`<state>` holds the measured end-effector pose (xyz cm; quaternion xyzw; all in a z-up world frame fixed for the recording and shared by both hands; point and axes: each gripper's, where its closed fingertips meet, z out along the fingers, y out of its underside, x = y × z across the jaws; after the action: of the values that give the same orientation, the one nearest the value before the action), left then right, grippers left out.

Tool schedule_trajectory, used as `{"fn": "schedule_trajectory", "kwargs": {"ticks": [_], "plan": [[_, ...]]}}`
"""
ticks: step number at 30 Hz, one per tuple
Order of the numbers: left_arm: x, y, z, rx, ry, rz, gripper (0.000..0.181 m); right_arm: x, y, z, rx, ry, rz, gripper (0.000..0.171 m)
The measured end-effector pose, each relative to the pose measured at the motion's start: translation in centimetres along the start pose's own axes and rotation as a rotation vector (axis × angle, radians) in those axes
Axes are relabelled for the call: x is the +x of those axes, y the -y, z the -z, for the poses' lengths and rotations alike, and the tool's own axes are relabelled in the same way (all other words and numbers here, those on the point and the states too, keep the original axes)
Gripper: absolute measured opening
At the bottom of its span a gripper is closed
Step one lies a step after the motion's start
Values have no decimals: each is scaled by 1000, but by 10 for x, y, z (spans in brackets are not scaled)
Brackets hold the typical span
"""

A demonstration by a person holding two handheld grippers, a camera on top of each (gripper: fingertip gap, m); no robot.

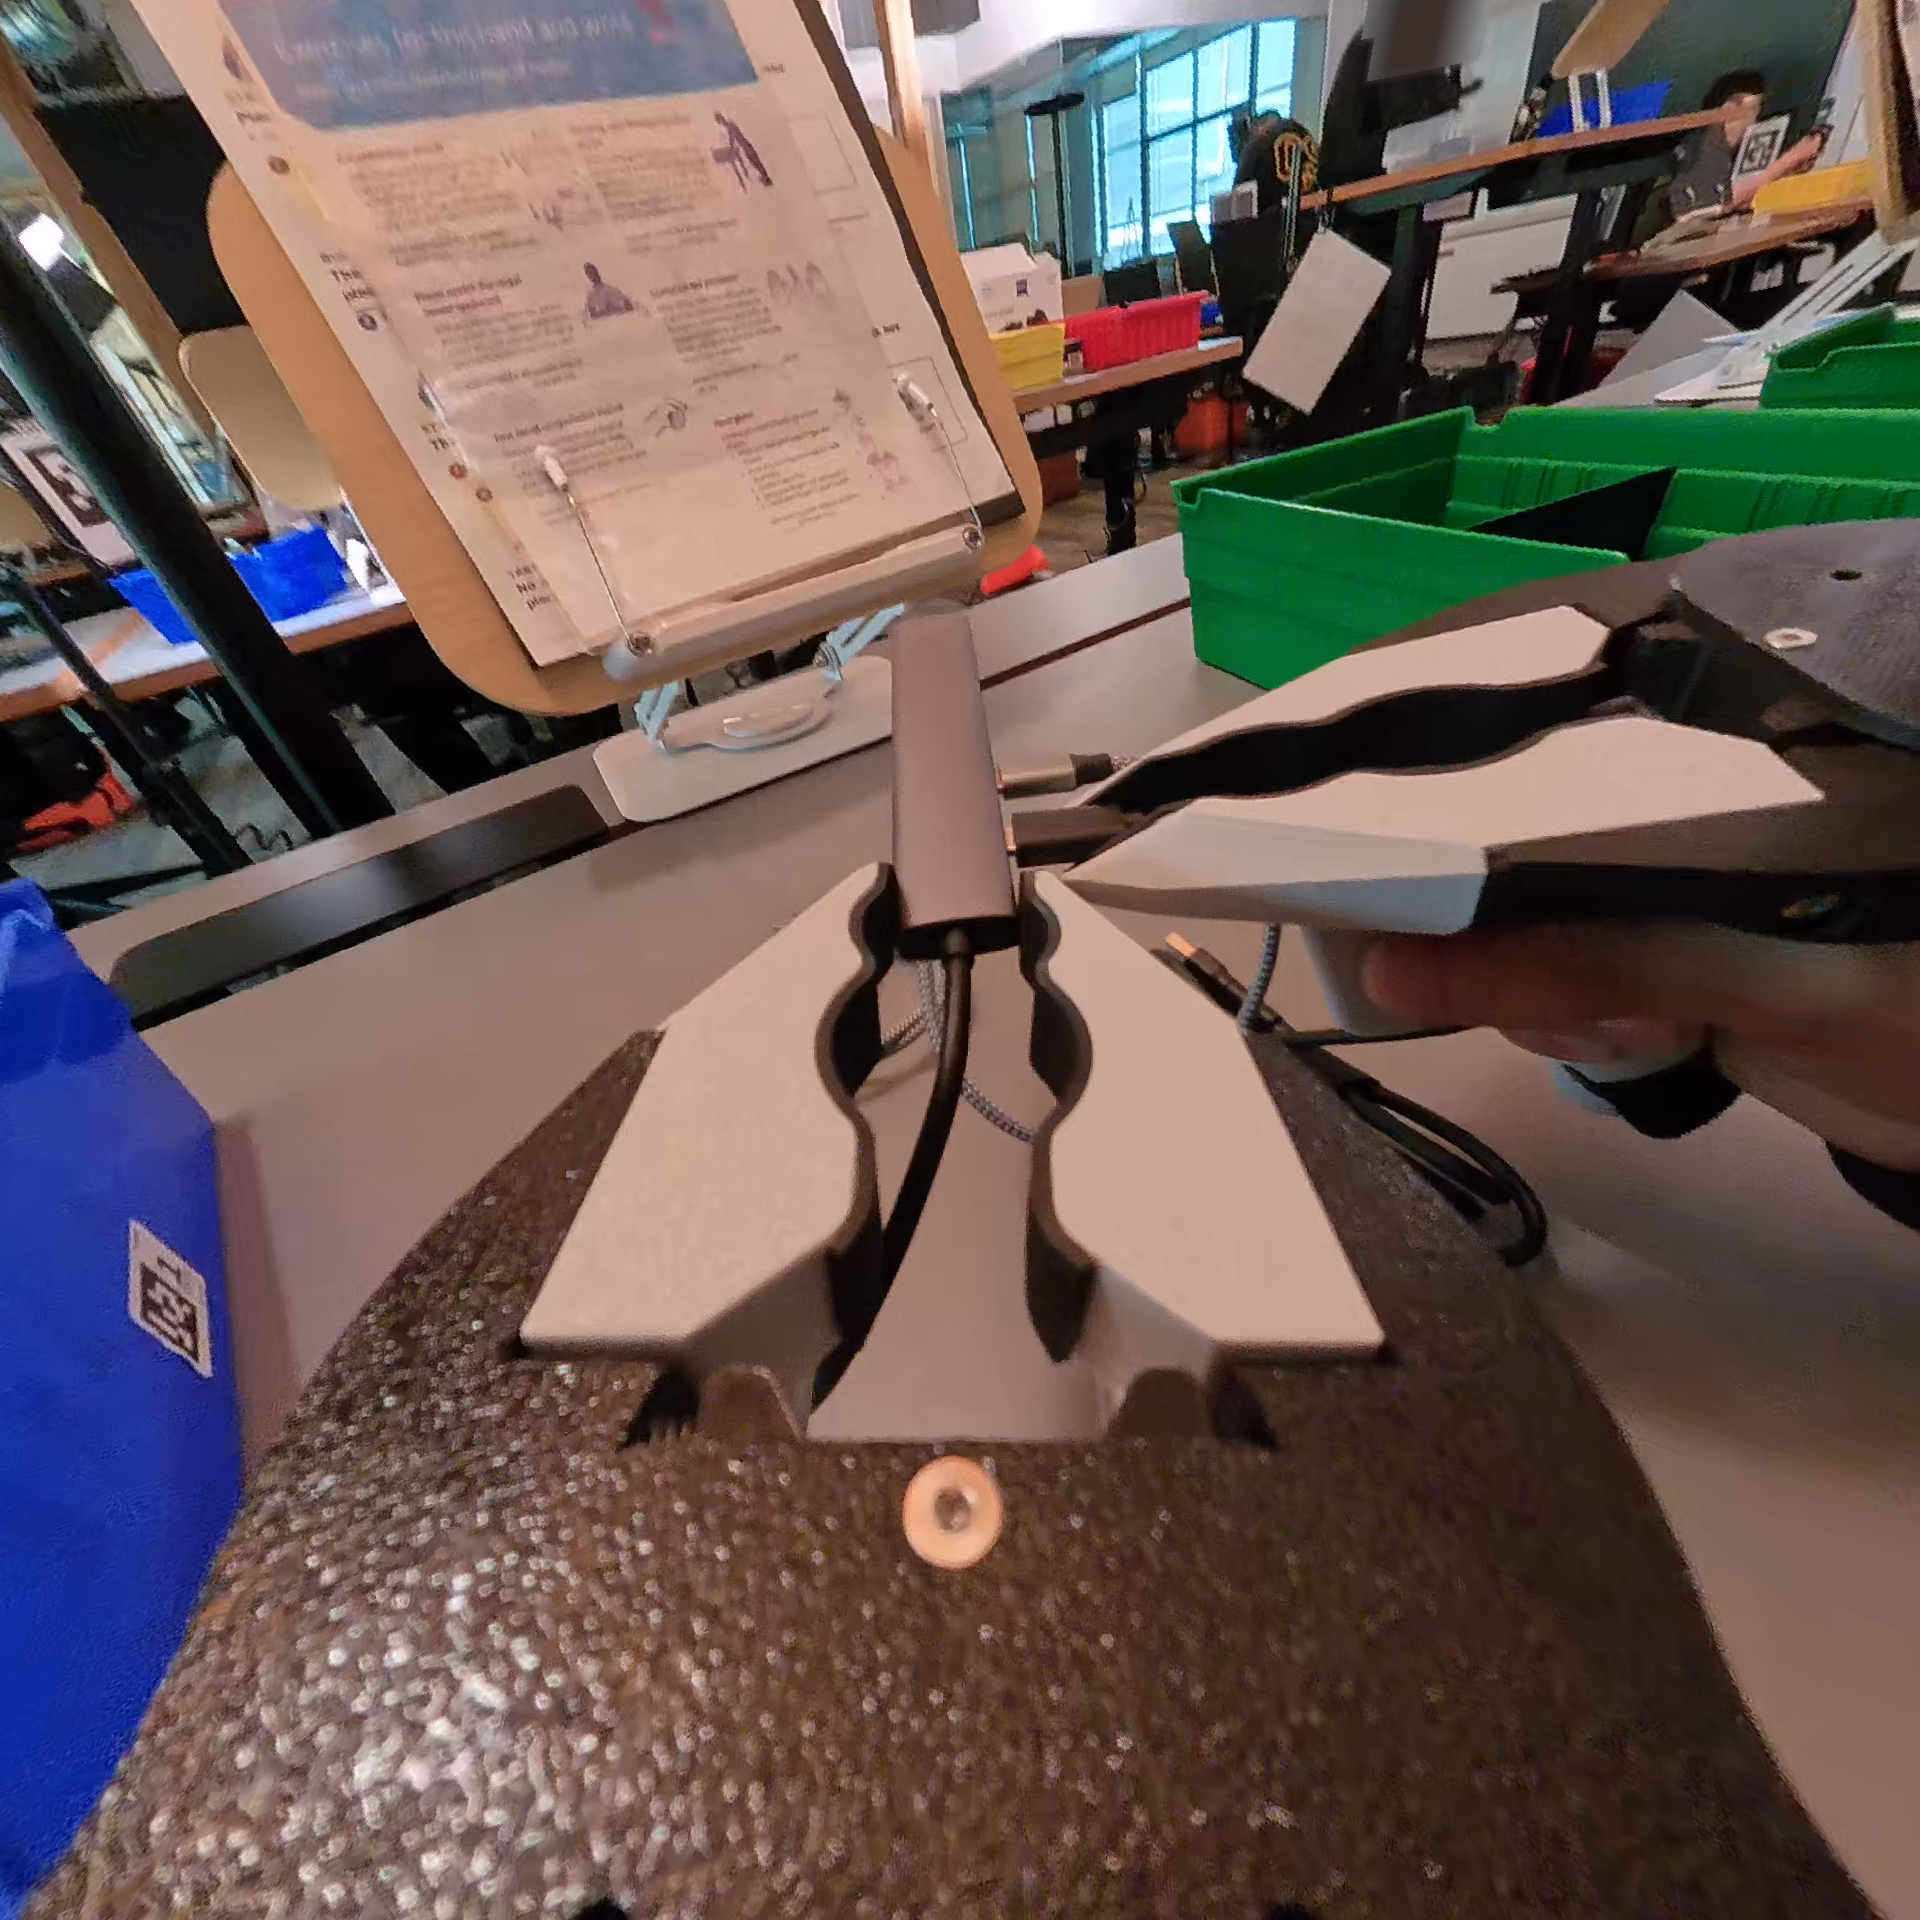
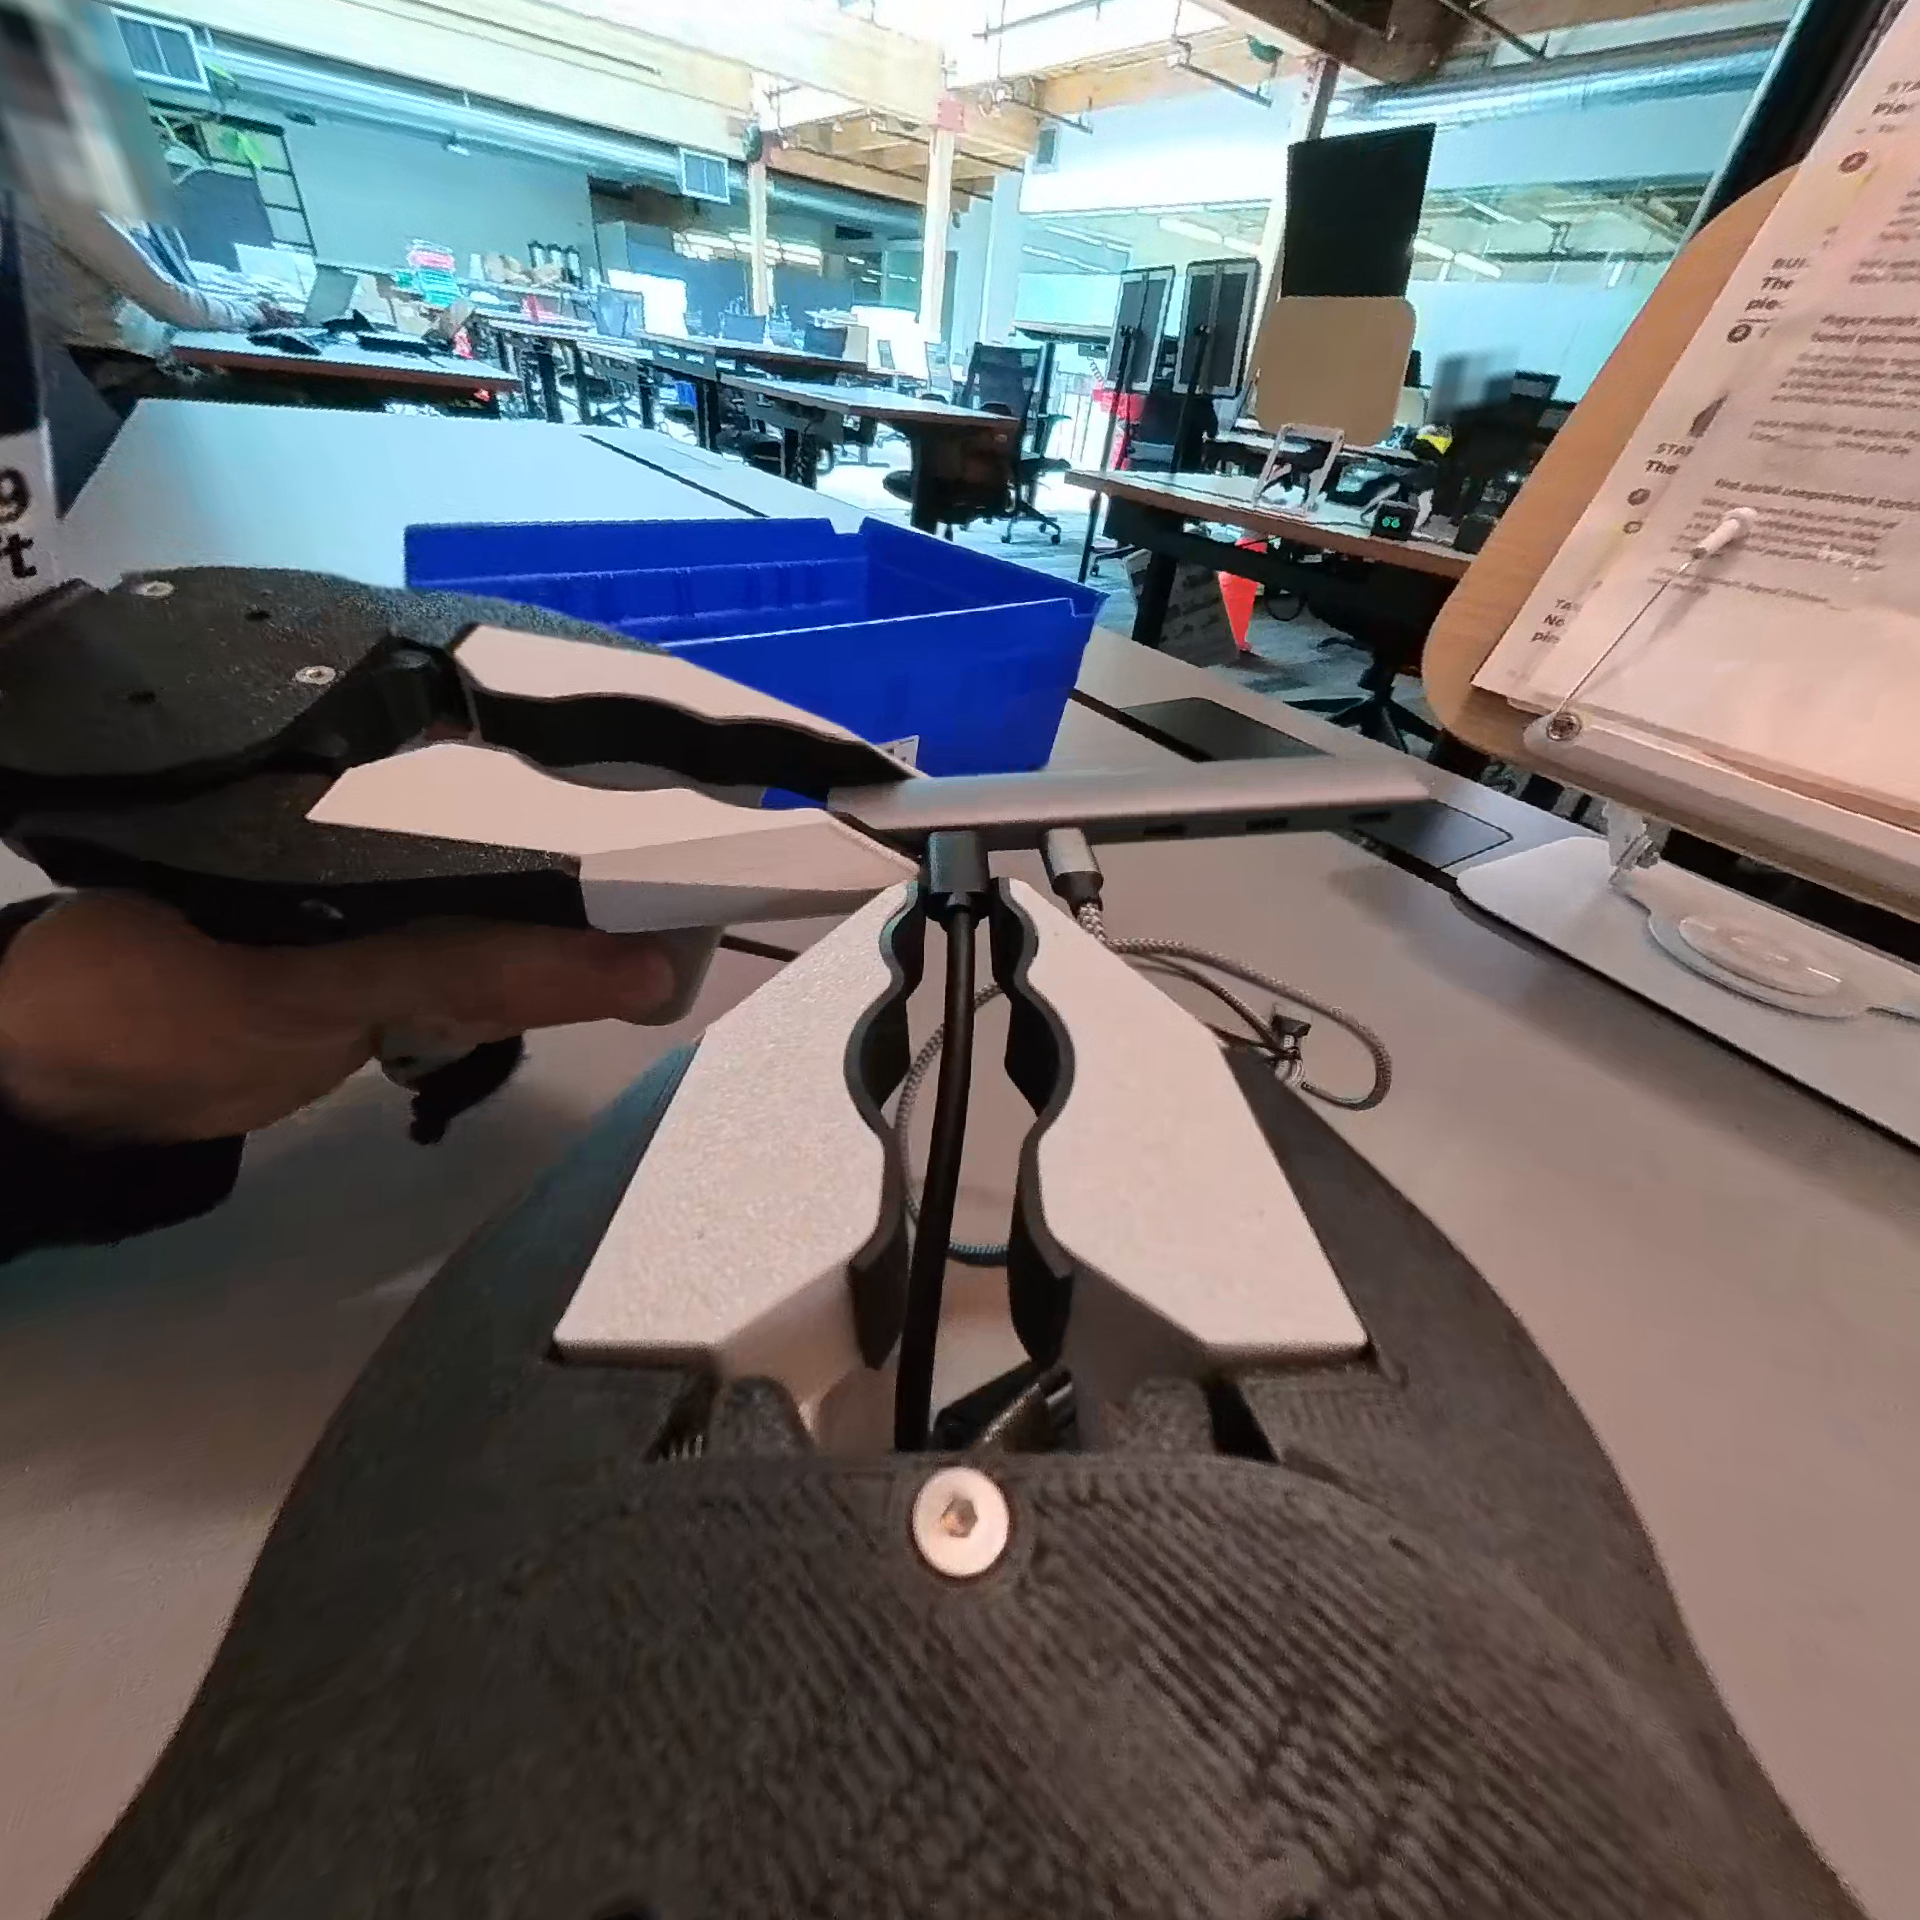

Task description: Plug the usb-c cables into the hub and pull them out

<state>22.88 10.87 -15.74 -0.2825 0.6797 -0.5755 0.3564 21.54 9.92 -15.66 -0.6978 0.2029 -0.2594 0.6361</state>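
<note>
A grey hub (image 1: pixel 940 769) is held above the grey table. My left gripper (image 1: pixel 954 894) is shut on its near end, and the hub's own black cable (image 1: pixel 935 1091) hangs between the fingers. In the right wrist view the hub (image 2: pixel 1195 800) lies crosswise. My right gripper (image 2: pixel 956 899) is shut on a black usb-c plug (image 2: pixel 954 862) that sits in the hub's side. A silver braided-cable plug (image 2: pixel 1075 868) sits in the port beside it. The right gripper (image 1: pixel 1081 842) reaches in from the right in the left wrist view. The left gripper (image 2: pixel 894 821) comes from the left.
A wooden document stand (image 1: pixel 436 582) with a printed sheet stands just behind the hub on a white base (image 2: pixel 1714 935). A green bin (image 1: pixel 1351 561) is at the right, a blue bin (image 2: pixel 831 623) at the left. The braided cable (image 2: pixel 1299 1039) and a loose plug (image 1: pixel 1195 961) lie on the table. Less than 4 cm separates the two grippers' tips.
</note>
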Motion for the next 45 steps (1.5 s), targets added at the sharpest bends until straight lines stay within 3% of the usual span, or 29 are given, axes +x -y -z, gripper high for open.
{"fn": "schedule_trajectory", "kwargs": {"ticks": [5, 7, 8, 10, 13, 18, 23, 28, 33, 38, 44, 45], "plan": [[-6, 1, 3, 39, 79, -28, 21, -2, 0, -1, -29, 21, -36, 11], [-58, 8, 20, 58, 334, -12, 21, 11, 3, 13, -28, -53, -14, 11], [-86, 8, 34, 63, 391, 111, 21, 21, 3, 23, -11, -93, -18, 11], [-85, 18, 47, 164, 310, 252, 21, 29, 5, 35, 37, -75, -77, 11], [-48, 13, 30, 84, 287, 37, 21, 31, 17, 50, 92, -40, -55, 11], [-41, 23, 28, 99, 231, 83, 21, 40, 74, 86, 92, -45, 113, 11], [-44, 34, 26, 114, 169, 156, 20, 74, 150, 139, 94, -156, 263, 11], [-43, 37, 24, 110, 96, 212, 20, 147, 171, 195, -74, -390, 384, 11], [-34, 38, 22, 103, 15, 225, 20, 213, 124, 236, -306, -594, 375, 11], [-36, 34, 24, 92, -1, 247, 20, 251, 12, 233, -618, -605, 302, 12], [-38, 30, 27, 75, -4, 233, 20, 234, -66, 200, -805, -400, 197, 12], [-38, 29, 27, 72, -7, 237, 20, 234, -70, 203, -843, -414, 173, 22]]}}
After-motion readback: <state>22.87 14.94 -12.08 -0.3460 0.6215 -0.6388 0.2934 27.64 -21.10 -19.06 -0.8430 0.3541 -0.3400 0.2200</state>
